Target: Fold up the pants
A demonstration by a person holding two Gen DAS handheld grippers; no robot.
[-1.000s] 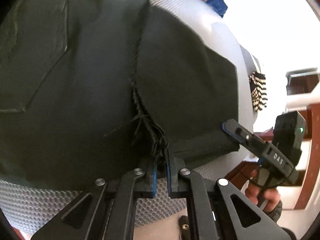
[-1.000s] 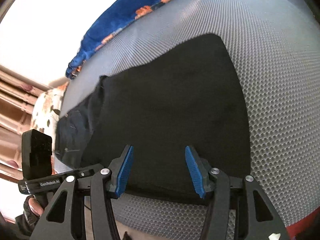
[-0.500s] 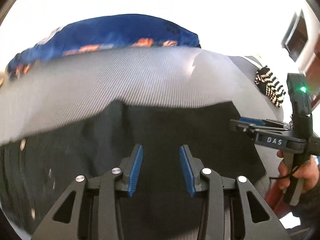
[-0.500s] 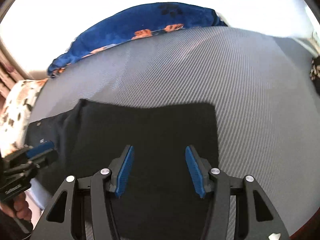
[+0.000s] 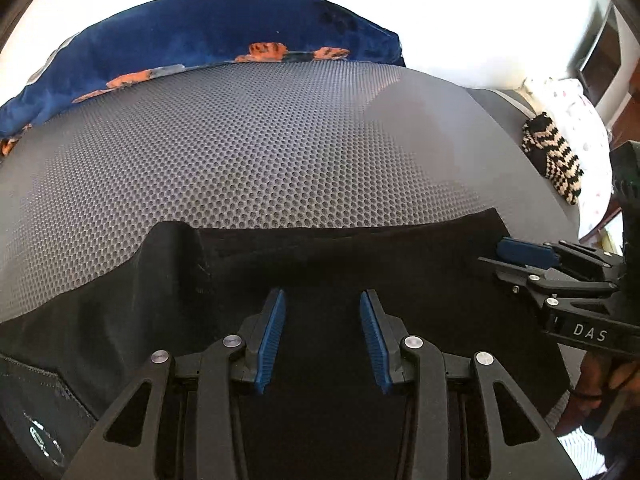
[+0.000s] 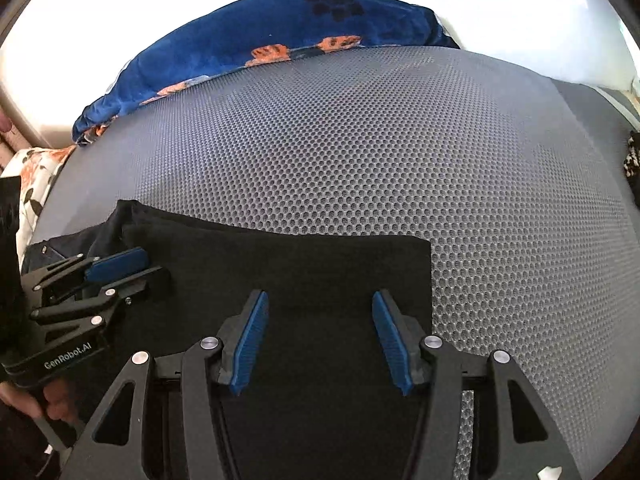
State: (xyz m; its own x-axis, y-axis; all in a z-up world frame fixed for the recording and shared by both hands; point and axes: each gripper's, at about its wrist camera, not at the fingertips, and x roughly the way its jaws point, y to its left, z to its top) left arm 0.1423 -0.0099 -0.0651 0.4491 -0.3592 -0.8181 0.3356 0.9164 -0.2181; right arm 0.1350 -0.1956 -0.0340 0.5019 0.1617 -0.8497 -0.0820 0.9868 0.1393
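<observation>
A second ago the left gripper [image 5: 322,336] pinched the frayed edge of the black pants [image 5: 400,264]; its jaws have since opened and now hover apart, empty, above the folded cloth. Left wrist view: one pair of pants lies on the grey mesh mat [image 5: 260,152], one blue blanket [image 5: 200,32] behind, one striped sock [image 5: 554,160] at right; the right gripper [image 5: 528,258] enters from the right. Right wrist view: the right gripper [image 6: 318,340], jaws half-spread after widening slightly, holds nothing over the pants [image 6: 320,264]; the left gripper [image 6: 120,270] sits at left, a hand [image 6: 44,400] gripping its handle.
</observation>
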